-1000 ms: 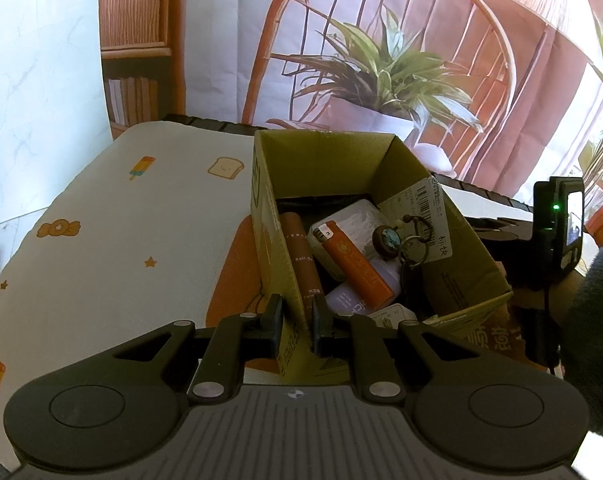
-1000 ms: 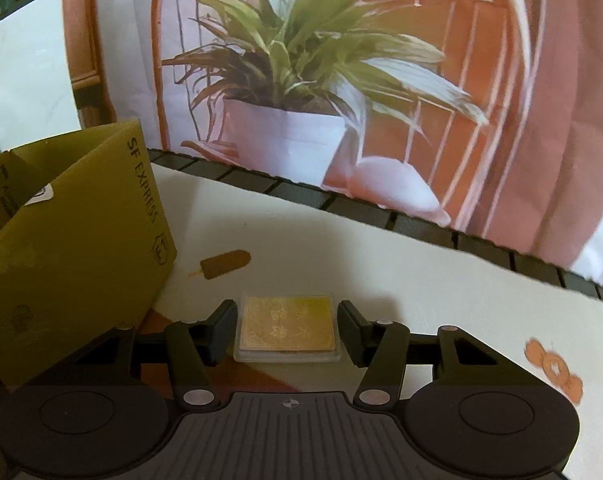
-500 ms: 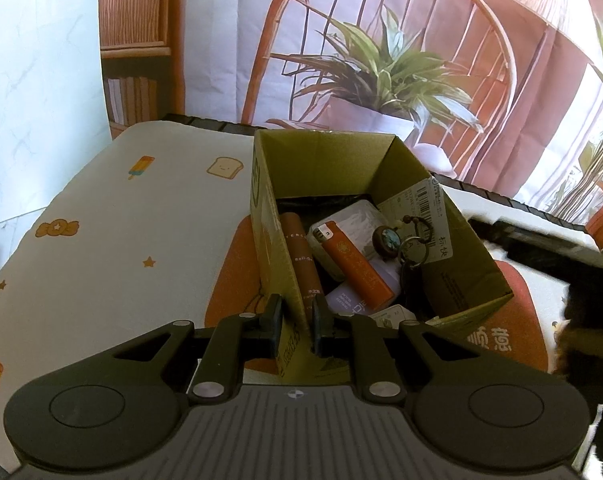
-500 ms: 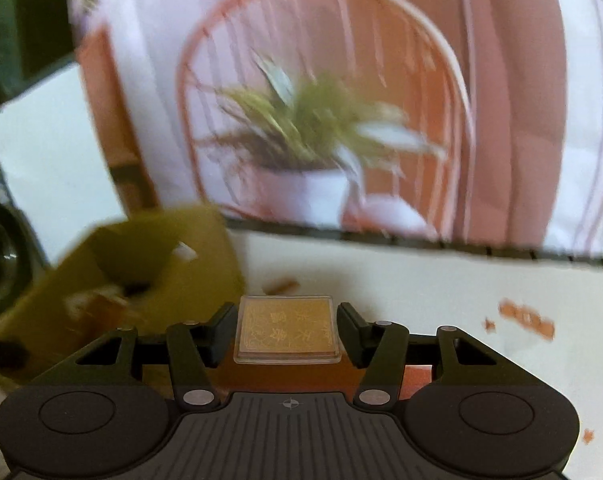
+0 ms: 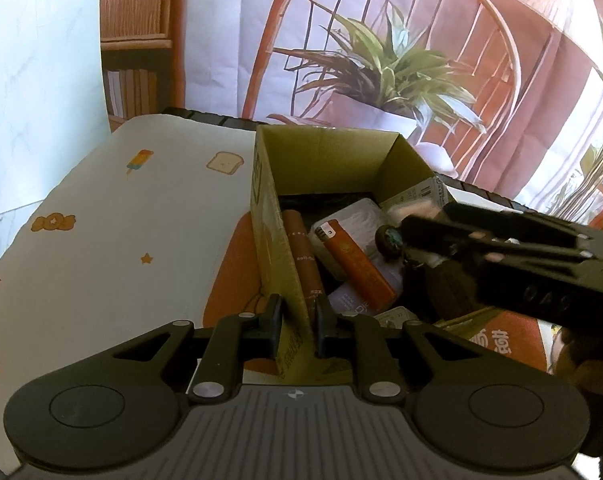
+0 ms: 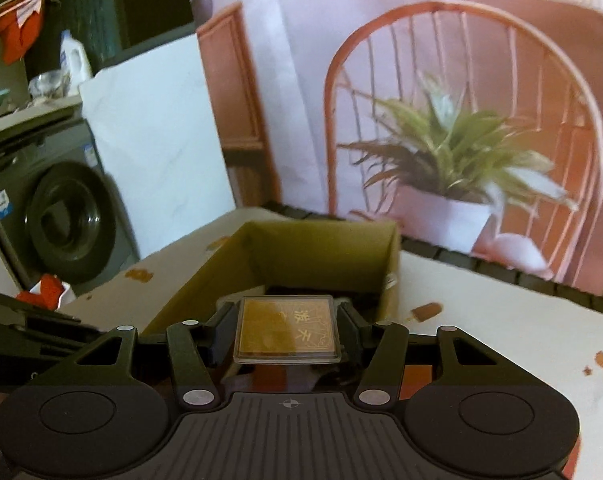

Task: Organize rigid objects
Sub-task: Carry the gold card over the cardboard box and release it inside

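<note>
A: Where's the gold card case (image 6: 287,330)?
B: Pinched flat betw. the right gripper (image 6: 286,334) fingers, one pad on each side edge, jaws abt half apart. It hangs above the near end of the cardboard box (image 5: 279,248), w/ the box opening right behind and below it.

A: Left gripper (image 5: 298,322)?
B: Straddling the box's near-left wall, one finger outside, one inside. Jaws nearly together but opening a bit; cardboard is betw. them, the outer pad stands just off it, so can't call it a firm grip.

A: What's in the box?
B: Orange lighter (image 5: 357,262) lying diagonal in the middle, brown tube (image 5: 303,256) along the left inner wall, white pouch (image 5: 361,216) behind the lighter, round dark charm (image 5: 387,240) just right of the lighter. Small cards near the front corner, text too small to read.

A: Around the box?
B: It sits on a white tablecloth (image 5: 113,240) w/ printed ice lollies, toast, stars. Behind the box, a backdrop w/ a chair and potted plant (image 5: 389,76). In the right view a washing machine (image 6: 67,220) stands well left of the box.
</note>
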A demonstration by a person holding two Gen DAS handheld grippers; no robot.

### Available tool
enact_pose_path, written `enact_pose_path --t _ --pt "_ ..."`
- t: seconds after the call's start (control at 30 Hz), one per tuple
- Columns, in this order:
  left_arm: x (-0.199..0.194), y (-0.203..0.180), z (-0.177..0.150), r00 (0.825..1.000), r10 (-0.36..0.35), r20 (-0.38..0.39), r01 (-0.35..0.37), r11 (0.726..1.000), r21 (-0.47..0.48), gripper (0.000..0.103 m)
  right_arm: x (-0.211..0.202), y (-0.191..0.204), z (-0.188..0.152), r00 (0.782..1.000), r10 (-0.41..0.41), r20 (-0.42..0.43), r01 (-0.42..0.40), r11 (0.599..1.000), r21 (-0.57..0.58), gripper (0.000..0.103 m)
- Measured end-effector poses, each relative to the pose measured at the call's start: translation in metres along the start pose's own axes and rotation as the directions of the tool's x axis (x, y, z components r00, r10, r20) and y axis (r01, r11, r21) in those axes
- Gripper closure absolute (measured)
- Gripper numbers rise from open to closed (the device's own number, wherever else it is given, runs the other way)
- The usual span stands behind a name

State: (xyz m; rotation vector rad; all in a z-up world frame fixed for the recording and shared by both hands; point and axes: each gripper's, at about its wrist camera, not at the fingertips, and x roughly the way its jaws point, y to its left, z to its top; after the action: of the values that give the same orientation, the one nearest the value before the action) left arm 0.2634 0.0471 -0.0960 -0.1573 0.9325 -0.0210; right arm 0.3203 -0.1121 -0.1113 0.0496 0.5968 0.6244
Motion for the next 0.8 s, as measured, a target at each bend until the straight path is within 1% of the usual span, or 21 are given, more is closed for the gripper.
enact_pose_path --t 0.07,0.2,0.43,0.5,0.53,0.57,0.63,0.7,0.73,0.77,0.8 --pt "0.000 0.001 0.000 1.000 -0.004 -0.001 0.004 1.000 -0.002 0.084 0.004 0.005 -0.001 1.000 0.000 -0.027 -0.001 1.000 -0.013 0.052" --pt "0.001 0.003 0.001 1.000 -0.010 -0.005 0.010 1.000 -0.009 0.083 0.008 0.011 -0.007 0.997 -0.029 -0.071 0.027 0.999 -0.018 0.052" --pt "0.002 0.002 0.002 1.000 -0.012 -0.009 0.012 1.000 -0.005 0.083 0.006 0.017 -0.008 0.992 -0.067 -0.111 0.063 0.997 -0.037 0.051" --pt "0.002 0.002 0.002 1.000 -0.016 -0.008 0.016 1.000 0.006 0.083 0.005 0.017 -0.007 0.991 -0.072 -0.116 0.069 0.997 -0.029 0.049" --pt "0.002 0.002 0.003 1.000 -0.018 -0.008 0.018 1.000 0.010 0.083 0.004 0.018 -0.006 0.990 -0.078 -0.115 0.075 0.997 -0.027 0.045" --pt "0.002 0.002 0.003 1.000 -0.019 -0.010 0.019 1.000 0.011 0.083 0.002 0.019 -0.006 0.991 -0.083 -0.108 0.081 0.996 -0.023 0.038" --pt "0.001 0.003 0.002 1.000 -0.017 -0.010 0.017 1.000 0.014 0.081 -0.004 0.019 -0.005 0.991 -0.095 -0.091 0.093 0.995 -0.018 0.033" --pt "-0.002 0.002 0.002 1.000 -0.017 -0.005 0.017 1.000 0.016 0.079 -0.011 0.019 -0.003 0.991 -0.108 -0.078 0.107 0.994 -0.015 0.031" --pt "-0.003 0.002 0.002 1.000 -0.017 -0.002 0.017 1.000 0.019 0.078 -0.015 0.019 -0.002 0.991 -0.116 -0.072 0.116 0.993 -0.014 0.026" --pt "-0.005 0.001 0.002 1.000 -0.015 0.001 0.015 1.000 0.022 0.078 -0.020 0.020 -0.001 0.989 -0.133 -0.065 0.132 0.991 -0.011 0.019" --pt "-0.007 0.001 0.002 1.000 -0.012 0.005 0.012 1.000 0.026 0.078 -0.024 0.020 -0.001 0.987 -0.150 -0.059 0.150 0.989 -0.008 0.016"
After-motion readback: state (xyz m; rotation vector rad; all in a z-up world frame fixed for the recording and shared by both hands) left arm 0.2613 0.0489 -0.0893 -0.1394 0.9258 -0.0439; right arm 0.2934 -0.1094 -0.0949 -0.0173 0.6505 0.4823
